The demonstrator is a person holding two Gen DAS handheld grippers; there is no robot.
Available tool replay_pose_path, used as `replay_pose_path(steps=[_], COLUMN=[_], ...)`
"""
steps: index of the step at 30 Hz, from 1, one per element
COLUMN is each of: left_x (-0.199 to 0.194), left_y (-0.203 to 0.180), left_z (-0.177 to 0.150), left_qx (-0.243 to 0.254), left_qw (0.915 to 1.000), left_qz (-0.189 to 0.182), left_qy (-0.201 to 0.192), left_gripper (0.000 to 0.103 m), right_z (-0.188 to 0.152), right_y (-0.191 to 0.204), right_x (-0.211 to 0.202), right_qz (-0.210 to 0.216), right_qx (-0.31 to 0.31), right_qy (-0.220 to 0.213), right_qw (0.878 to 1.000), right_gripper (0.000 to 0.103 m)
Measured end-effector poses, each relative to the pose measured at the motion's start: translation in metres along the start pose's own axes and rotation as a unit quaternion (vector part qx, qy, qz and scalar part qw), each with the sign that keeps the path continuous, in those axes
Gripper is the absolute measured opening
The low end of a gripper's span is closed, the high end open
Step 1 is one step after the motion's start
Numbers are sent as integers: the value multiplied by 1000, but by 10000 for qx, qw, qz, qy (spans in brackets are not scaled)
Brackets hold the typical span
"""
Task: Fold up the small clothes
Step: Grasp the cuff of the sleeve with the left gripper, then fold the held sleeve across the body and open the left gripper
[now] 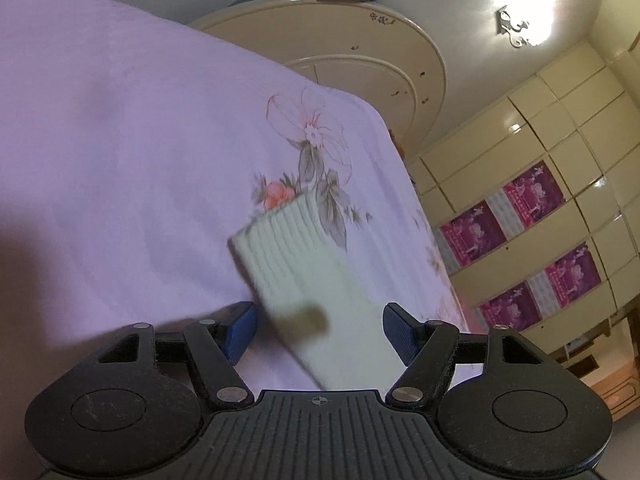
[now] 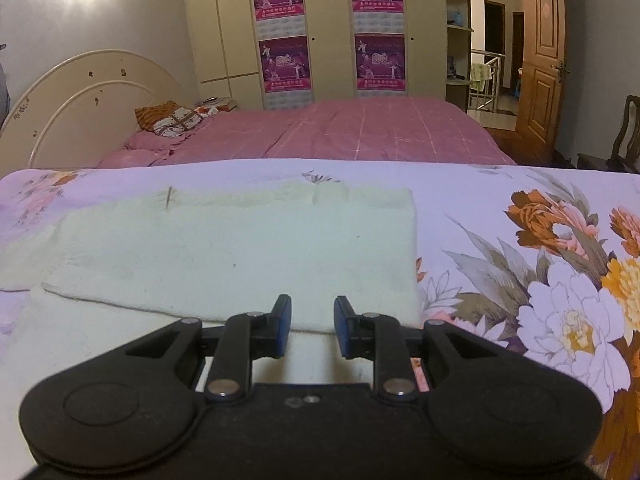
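A small pale green ribbed garment [image 1: 304,280] lies flat on the lilac floral sheet [image 1: 120,160]. In the left wrist view it runs from between my left gripper's [image 1: 320,330] blue pads out toward the printed flower. The left jaws are wide open around its near end, which carries a dark spot. In the right wrist view the same garment [image 2: 240,252] lies folded over, its near folded edge just ahead of my right gripper [image 2: 312,326]. The right jaws are open, a small gap between the pads, and hold nothing.
The floral sheet [image 2: 540,280] covers the work surface and ends at an edge behind the garment. Beyond it is a bed with a pink quilt [image 2: 340,128], a cream headboard [image 2: 80,96], a wardrobe with purple posters [image 2: 280,20] and an open door [image 2: 540,60].
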State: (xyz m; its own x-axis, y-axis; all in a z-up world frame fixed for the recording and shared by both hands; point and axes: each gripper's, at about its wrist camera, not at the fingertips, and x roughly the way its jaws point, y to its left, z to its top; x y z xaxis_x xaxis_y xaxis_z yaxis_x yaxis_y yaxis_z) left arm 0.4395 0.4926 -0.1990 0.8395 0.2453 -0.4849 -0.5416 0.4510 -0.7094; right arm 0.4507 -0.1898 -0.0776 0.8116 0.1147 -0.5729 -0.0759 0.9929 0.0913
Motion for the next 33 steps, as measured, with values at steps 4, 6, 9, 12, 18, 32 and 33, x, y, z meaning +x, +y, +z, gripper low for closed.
replay_pose_path(steps=[4,6,9,12,18,32,33], left_x=[13,7,18,25,18,-14,-15], left_y=[-3,-2,1,-18,-68,-245,-257], left_z=[9,9,12,11,5,-140,-159], left_qx=[-122,-86,9,707,1260,2699,2789], left_qw=[9999,9997,9986,9941,9909,9473,9421], left_qz=[46,229,519,812,460,-1518,-1598], left_qy=[-25,11,122,111,-135,823,957], left_gripper=[62,37,4,3,3,3,3], right_z=[-2,-3,-5,-5,2,-7,-8], right_y=[-3,-4,-5,-8,-18,-35,-36], right_x=[3,4,2,-2,-13,-28,-29], right_qz=[-23,-35,-31,-11,-30,-38,-37], right_qx=[5,43,121,136,204,495,516], right_qy=[11,19,36,11,-119,-182,-192], right_qw=[10000,10000,9999,9999,9997,9986,9985], right_gripper=[24,24,24,24,24,24,24])
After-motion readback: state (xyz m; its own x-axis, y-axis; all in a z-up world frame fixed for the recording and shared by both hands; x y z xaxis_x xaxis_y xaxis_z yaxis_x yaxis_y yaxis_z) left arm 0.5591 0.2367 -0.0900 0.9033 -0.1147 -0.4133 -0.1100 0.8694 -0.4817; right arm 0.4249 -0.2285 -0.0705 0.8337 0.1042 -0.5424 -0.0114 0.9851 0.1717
